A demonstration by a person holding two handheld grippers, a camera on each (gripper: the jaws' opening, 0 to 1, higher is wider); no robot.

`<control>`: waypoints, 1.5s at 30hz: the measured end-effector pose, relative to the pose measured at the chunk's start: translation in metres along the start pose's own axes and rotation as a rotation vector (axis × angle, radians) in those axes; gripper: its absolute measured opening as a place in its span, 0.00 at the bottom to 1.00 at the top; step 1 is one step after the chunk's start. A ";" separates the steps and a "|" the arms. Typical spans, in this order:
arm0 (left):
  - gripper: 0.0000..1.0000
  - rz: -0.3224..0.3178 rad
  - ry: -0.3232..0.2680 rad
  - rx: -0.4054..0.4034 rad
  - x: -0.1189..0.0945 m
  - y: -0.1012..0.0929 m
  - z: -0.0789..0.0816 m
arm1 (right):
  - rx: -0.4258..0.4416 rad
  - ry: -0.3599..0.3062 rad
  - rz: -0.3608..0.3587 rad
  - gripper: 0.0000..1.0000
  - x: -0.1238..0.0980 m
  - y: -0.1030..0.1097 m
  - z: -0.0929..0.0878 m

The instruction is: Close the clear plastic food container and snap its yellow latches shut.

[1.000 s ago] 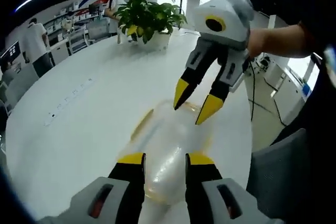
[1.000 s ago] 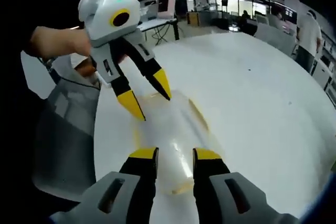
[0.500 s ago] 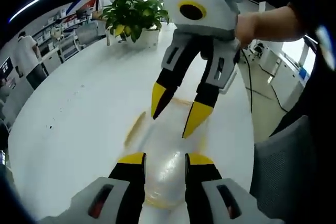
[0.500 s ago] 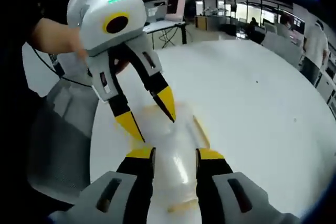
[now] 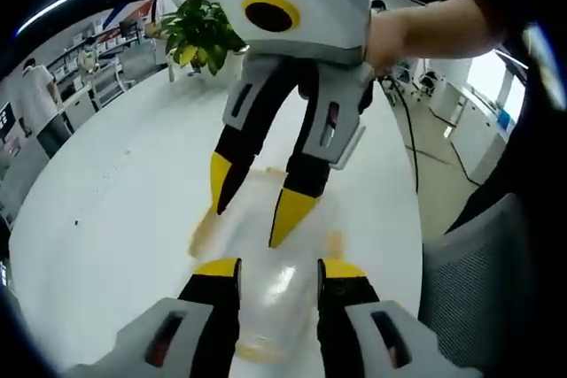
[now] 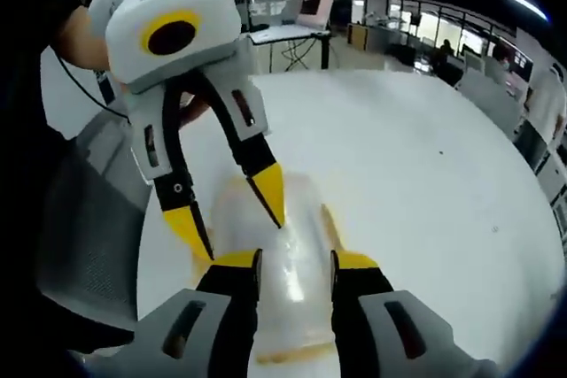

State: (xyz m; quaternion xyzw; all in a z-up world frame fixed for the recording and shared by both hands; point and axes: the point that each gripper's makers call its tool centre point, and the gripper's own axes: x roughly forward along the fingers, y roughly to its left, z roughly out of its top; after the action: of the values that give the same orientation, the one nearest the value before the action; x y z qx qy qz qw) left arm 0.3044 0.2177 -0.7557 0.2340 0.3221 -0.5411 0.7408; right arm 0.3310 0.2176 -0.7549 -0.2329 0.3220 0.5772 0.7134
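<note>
Clear plastic food container point(image 5: 270, 294) with yellow latches point(image 6: 329, 223) is lying on the white tabletop point(image 5: 115, 219), lid seemingly down. Left hand-held gripper point(image 5: 278, 269) and right hand-held gripper point(image 6: 295, 259), both with jaws parted and empty, are closing in over it compared with a second ago, probably to press the latches.

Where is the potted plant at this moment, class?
In the left gripper view, the potted plant stands at the far end of the white table, toward the upper left, behind the right claw hovering above the clear container.
</note>
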 end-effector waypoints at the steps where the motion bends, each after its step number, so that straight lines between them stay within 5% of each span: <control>1: 0.32 -0.001 0.000 0.012 0.000 -0.002 0.000 | -0.011 0.004 0.001 0.29 0.000 -0.001 0.000; 11: 0.45 0.020 0.014 0.117 0.003 -0.009 0.000 | -0.005 0.017 0.049 0.30 0.002 -0.009 0.010; 21: 0.52 0.049 0.070 0.229 0.014 -0.008 -0.006 | -0.084 0.173 0.127 0.32 0.013 -0.019 -0.004; 28: 0.52 0.071 0.091 0.239 0.018 -0.001 -0.011 | 0.009 0.252 0.270 0.32 0.022 -0.014 -0.010; 33: 0.53 0.086 0.089 0.265 0.020 -0.001 -0.011 | -0.014 0.346 0.317 0.33 0.025 -0.016 -0.010; 45: 0.51 0.114 0.077 0.262 0.021 0.001 -0.012 | -0.112 0.509 0.316 0.28 0.026 -0.013 -0.013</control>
State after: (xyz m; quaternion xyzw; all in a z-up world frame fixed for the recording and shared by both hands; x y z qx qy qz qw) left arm 0.3073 0.2124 -0.7795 0.3671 0.2633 -0.5263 0.7204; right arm 0.3442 0.2232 -0.7834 -0.3560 0.4902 0.6210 0.4973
